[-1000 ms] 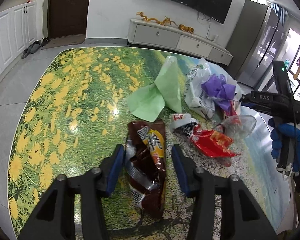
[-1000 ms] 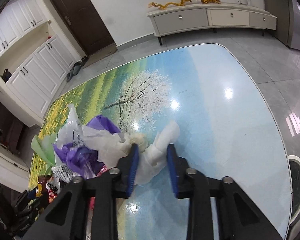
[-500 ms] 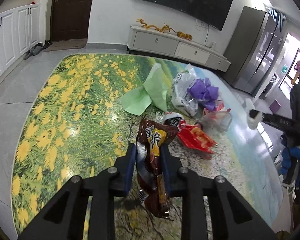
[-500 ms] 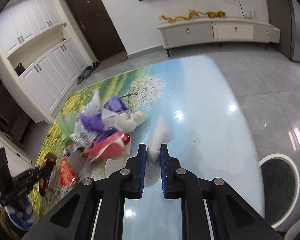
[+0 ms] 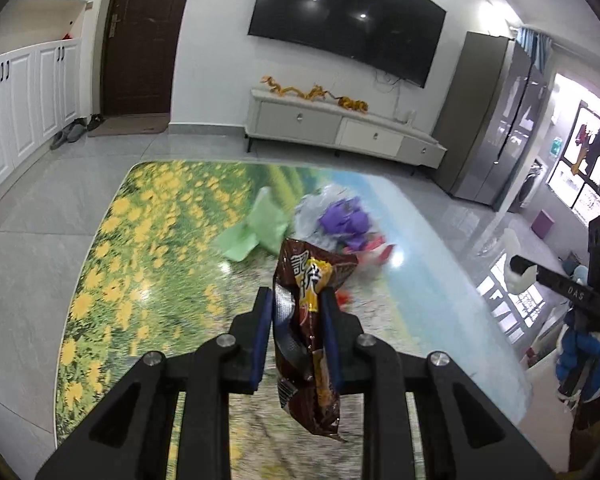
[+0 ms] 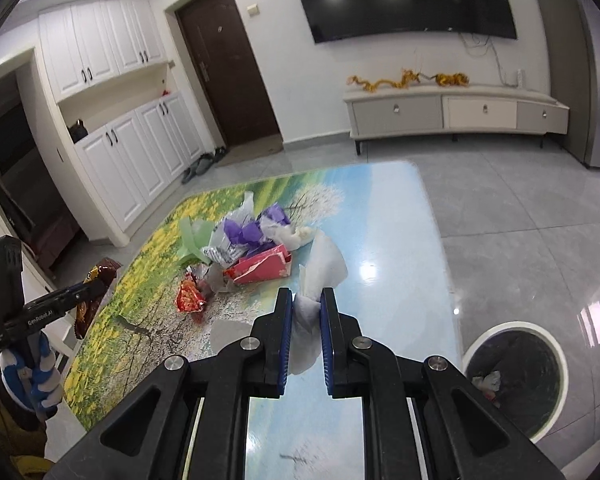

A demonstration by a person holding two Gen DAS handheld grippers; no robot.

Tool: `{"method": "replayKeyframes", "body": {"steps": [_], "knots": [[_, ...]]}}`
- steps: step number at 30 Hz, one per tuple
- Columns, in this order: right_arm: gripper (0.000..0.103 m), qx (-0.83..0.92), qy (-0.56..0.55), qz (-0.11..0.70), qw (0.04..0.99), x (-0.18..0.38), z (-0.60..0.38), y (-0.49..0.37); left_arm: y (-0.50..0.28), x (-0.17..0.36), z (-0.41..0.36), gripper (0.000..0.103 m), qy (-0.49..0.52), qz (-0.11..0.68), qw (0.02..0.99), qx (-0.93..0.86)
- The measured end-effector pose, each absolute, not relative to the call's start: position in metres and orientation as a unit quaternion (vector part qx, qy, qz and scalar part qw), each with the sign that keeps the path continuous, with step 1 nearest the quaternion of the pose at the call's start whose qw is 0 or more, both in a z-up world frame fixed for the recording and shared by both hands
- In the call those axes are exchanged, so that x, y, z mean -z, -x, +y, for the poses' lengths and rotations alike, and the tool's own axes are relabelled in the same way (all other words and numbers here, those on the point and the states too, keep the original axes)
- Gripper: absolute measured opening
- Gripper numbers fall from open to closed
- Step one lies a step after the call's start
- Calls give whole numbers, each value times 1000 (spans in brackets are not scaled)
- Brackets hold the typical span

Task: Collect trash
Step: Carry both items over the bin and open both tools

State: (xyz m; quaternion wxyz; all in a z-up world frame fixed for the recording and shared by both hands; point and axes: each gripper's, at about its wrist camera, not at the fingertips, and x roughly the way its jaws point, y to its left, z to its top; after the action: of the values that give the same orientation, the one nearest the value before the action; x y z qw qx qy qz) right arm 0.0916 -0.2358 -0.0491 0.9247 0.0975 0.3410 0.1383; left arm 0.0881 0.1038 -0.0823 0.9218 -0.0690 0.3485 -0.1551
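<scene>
The brown wrapper (image 5: 306, 332) hangs pinched between the left tool (image 5: 296, 312)'s narrowed pads, clear above the tabletop (image 5: 148, 280). The right tool (image 6: 305, 310) clamps a white tissue (image 6: 318, 276), also lifted. Ahead of both lies the trash pile (image 6: 244, 252). Only the right view shows the bin (image 6: 514, 376) past the tabletop edge, open floor around it.

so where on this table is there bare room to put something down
The blue sky end of the table, right of the white tissue and nearest the trash bin, is bare. So is the yellow flower end, left of the green bag. The middle is crowded: purple wrapper, pink box and red wrapper sit bunched together.
</scene>
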Motion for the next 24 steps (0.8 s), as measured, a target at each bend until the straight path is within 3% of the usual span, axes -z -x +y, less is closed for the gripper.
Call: {"method": "replayKeyframes", "body": {"steps": [7, 13, 24], "knots": [[14, -89, -119, 317, 937, 46, -303, -60, -90, 47, 35, 22, 54, 341, 912, 224], [14, -35, -151, 318, 935, 67, -370, -51, -113, 35, -74, 22, 16, 355, 884, 302], [18, 31, -203, 356, 912, 129, -458, -80, -159, 78, -269, 23, -50, 414, 825, 382]]}}
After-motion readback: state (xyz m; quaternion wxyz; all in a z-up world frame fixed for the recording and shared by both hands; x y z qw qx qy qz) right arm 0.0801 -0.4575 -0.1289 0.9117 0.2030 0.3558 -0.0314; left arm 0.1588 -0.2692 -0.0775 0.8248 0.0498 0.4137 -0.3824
